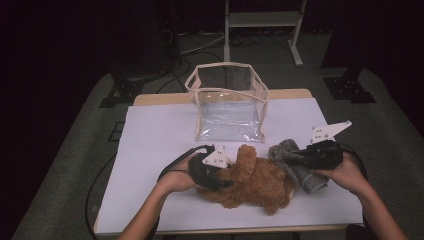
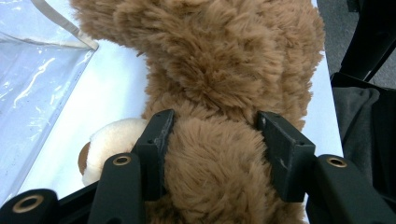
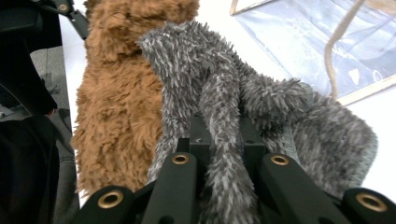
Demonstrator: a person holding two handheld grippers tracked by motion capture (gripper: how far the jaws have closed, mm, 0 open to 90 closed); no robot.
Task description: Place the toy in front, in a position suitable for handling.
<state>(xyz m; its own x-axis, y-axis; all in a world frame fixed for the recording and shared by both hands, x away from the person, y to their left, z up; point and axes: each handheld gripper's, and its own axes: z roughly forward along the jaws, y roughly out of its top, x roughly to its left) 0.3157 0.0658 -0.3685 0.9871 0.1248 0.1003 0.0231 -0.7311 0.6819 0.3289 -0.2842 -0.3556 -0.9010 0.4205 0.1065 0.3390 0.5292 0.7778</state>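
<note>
L gripper point(image 1: 212, 167), R gripper point(image 1: 312, 156): jaws clamped.

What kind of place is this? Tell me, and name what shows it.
Probably a recording room or lab, not a home: a small table under a white sheet, dark curtains all around, cables on the grey carpet, and a white metal stand behind.

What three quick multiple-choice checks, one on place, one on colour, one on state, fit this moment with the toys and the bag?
1. Where is the clear bag?
A. Behind the toys
B. Left of the toys
C. On the floor

2. What colour is the toy in the right tongs?
A. White
B. Grey
C. Green

3. How do the left tongs stand?
A. Open, away from the toys
B. Shut on the bag
C. Shut on the brown toy

Answers:
1 A, it stands past both toys in the high view.
2 B, the grey toy's limb sits between the jaws.
3 C, both jaws press into the brown toy.
</note>
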